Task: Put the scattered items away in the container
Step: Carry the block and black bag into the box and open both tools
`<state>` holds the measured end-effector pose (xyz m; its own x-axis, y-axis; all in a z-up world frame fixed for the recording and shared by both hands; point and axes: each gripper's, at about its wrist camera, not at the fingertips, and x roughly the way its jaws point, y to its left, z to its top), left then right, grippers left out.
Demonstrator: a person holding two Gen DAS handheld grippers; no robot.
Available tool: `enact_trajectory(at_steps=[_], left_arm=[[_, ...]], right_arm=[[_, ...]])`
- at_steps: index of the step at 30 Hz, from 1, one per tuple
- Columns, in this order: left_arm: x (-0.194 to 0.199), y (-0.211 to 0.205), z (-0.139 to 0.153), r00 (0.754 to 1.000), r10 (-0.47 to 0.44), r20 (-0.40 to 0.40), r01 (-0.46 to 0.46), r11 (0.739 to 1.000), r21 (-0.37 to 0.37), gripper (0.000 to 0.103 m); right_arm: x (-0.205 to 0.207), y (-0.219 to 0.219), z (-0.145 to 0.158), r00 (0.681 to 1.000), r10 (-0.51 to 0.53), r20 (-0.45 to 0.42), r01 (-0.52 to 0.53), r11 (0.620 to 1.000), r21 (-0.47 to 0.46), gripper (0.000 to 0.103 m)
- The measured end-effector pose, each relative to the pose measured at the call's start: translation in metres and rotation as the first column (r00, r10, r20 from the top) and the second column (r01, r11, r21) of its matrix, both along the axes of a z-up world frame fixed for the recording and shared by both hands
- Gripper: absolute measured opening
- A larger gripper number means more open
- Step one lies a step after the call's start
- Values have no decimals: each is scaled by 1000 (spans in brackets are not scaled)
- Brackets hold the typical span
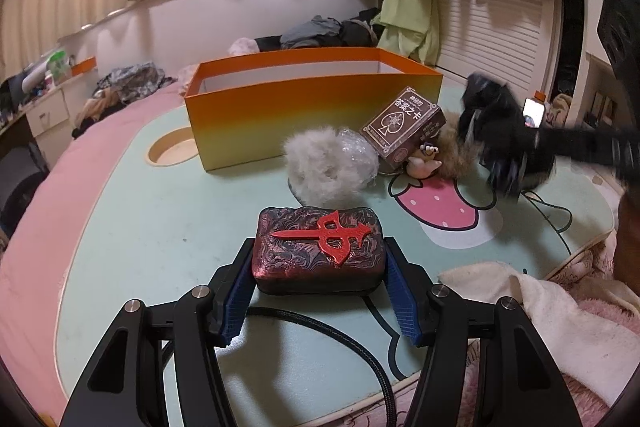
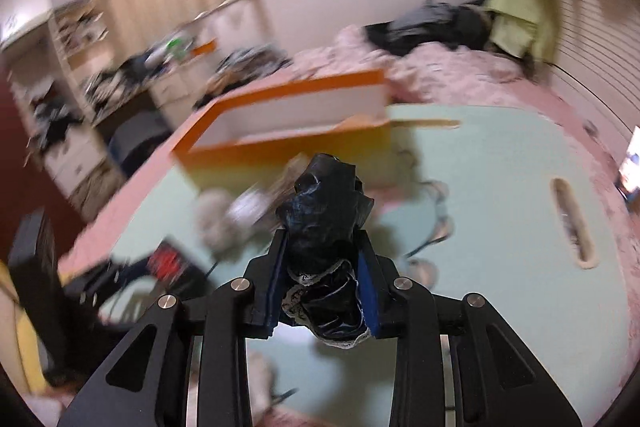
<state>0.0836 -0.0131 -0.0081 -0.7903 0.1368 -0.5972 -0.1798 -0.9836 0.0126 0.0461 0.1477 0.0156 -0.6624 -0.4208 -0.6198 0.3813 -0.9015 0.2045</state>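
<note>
both hand-held grippers grip: left (image 1: 318,269) red block (image 1: 319,247), right (image 2: 323,279) probably black cloth (image 2: 324,203).

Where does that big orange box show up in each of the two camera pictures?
Left wrist view: orange box upper middle, beyond the grey fluffy ball.
Right wrist view: orange box left of centre, blurred, beyond the held black cloth.
Shared landmark: the pale green table.

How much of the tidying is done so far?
Nothing shows inside the orange box yet, though its floor is hidden. In hand: the left tool grips the red block; the right tool holds a black cloth. Left on the table: fluffy ball, card box, small charm.
</note>
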Motion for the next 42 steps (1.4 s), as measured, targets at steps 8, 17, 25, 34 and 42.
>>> enact_trajectory(at_steps=[8, 17, 25, 34, 42], left_arm=[[0, -6, -2, 1000, 8, 6, -8, 1000, 12, 60], [-5, -9, -1, 1000, 1, 29, -1, 1000, 29, 60], [-26, -29, 52, 996, 59, -64, -53, 994, 92, 60], [-91, -39, 101, 994, 51, -96, -34, 985, 168, 60], [-156, -34, 75, 993, 113, 33, -118, 974, 191, 66]], right_arm=[[5, -18, -12, 999, 42, 17, -43, 997, 68, 33], [0, -11, -9, 999, 32, 20, -33, 998, 48, 33], [-30, 4, 22, 999, -21, -35, 21, 1000, -7, 33], [-104, 0, 46, 998, -56, 3, 57, 997, -49, 33], [-142, -19, 39, 995, -89, 35, 90, 995, -42, 40]])
